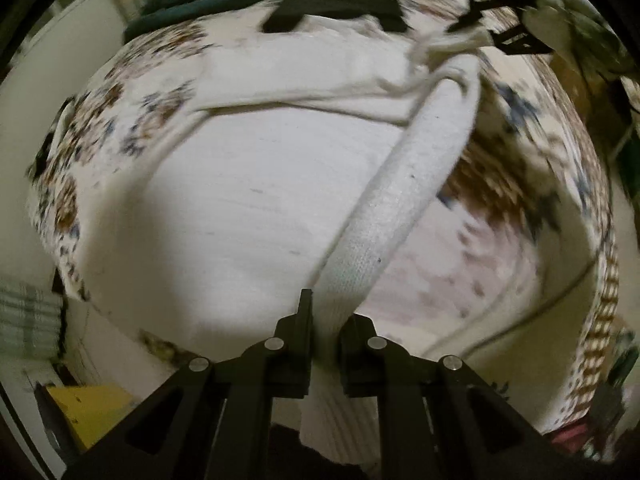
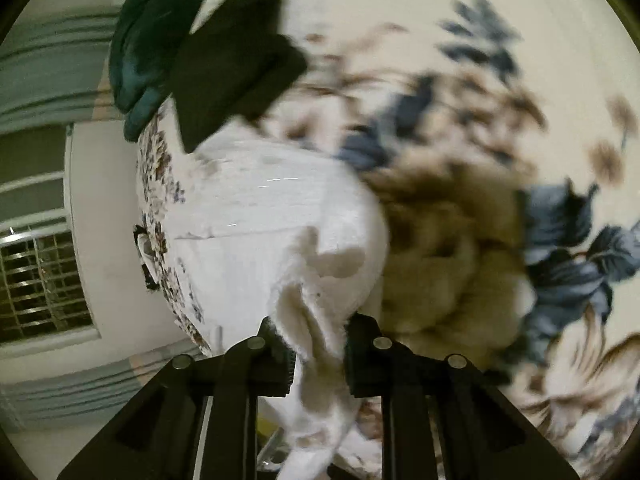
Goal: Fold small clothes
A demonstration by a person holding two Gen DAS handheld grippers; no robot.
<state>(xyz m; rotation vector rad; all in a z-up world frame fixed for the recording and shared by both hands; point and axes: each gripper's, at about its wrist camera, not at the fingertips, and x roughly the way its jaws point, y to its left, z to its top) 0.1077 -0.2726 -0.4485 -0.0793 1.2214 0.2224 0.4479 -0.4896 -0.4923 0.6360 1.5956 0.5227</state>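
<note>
Pinching one white garment [image 1: 248,200] (blurred), left gripper [image 1: 326,332] and right gripper [image 2: 318,344], fingers nearly closed.

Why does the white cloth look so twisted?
Both tools are pinching it. The left tool grips the white cloth and its edge stretches like a rope to the right tool. The rest lies rumpled on the flowery sheet. Nothing looks torn.

Left gripper [image 1: 326,320]: matte black angular fingers, round silver pins set along linkage arms, triangular cut-outs seen in frame. Right gripper [image 2: 316,336]: same black build, silver pins.
</note>
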